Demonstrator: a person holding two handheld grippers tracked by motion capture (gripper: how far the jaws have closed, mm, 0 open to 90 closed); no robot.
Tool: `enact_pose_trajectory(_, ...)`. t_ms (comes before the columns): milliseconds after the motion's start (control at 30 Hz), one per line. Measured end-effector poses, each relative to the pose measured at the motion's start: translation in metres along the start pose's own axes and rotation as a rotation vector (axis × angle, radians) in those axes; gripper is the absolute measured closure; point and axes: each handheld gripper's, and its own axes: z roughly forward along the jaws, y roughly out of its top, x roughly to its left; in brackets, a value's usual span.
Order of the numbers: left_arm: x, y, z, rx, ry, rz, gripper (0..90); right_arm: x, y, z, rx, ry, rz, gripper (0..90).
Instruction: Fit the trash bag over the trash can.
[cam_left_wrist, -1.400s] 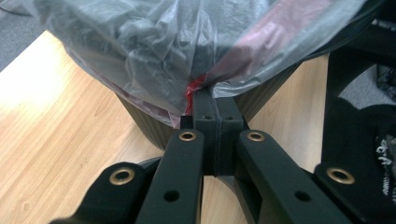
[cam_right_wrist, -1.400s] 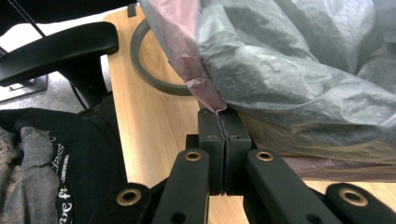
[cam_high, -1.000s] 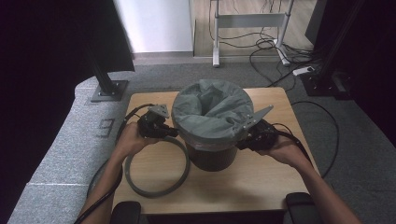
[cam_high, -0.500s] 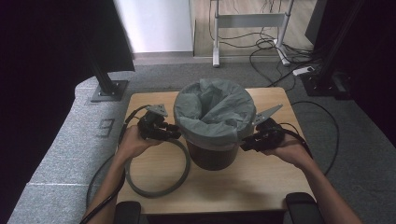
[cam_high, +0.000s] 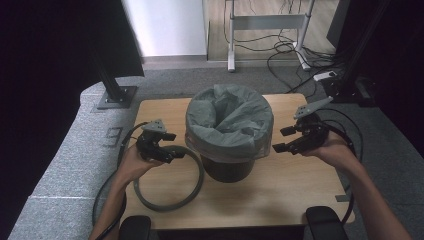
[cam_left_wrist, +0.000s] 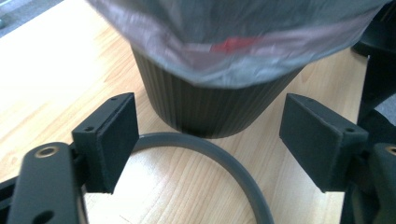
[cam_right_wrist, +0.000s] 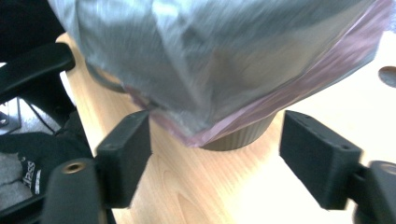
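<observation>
Bag (cam_high: 227, 122) sits draped over bin (cam_high: 227, 167) mid-table, both grippers (cam_high: 172, 146) (cam_high: 282, 140) released beside it; next we grab ring (cam_high: 167, 200) at front-left edge to clamp liner.

The lined bin (cam_high: 229, 135) blocks the table's (cam_high: 280, 195) middle, grey ring (cam_high: 167, 200) beside it; right side lies open

Lab-like workroom: cabled floor (cam_high: 295, 55), metal stand (cam_high: 265, 30), dark curtains (cam_high: 50, 75).

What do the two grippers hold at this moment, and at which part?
Nothing is held. The left gripper and right gripper are both open, on either side of the bin, apart from its bag.
</observation>
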Motion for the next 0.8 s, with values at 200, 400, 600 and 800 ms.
enact_pose_trajectory(200, 0.005, -0.031, 0.011, 0.003, 0.037, -0.053, 12.5, -0.006, 0.021, -0.007, -0.019, -0.019, 0.02, 13.3)
enact_pose_trajectory(400, 0.008, -0.071, 0.031, 0.013, 0.079, -0.116, 4.1, -0.009, 0.044, -0.009, -0.06, -0.045, 0.042, 7.3)
enact_pose_trajectory(600, 0.006, -0.101, 0.043, 0.009, 0.151, -0.146, 0.0, -0.008, 0.07, -0.006, -0.096, -0.037, 0.052, 13.6)
enact_pose_trajectory(800, 0.004, -0.121, 0.048, 0.004, 0.212, -0.159, 0.0, -0.006, 0.097, 0.006, -0.066, -0.056, 0.003, 15.2)
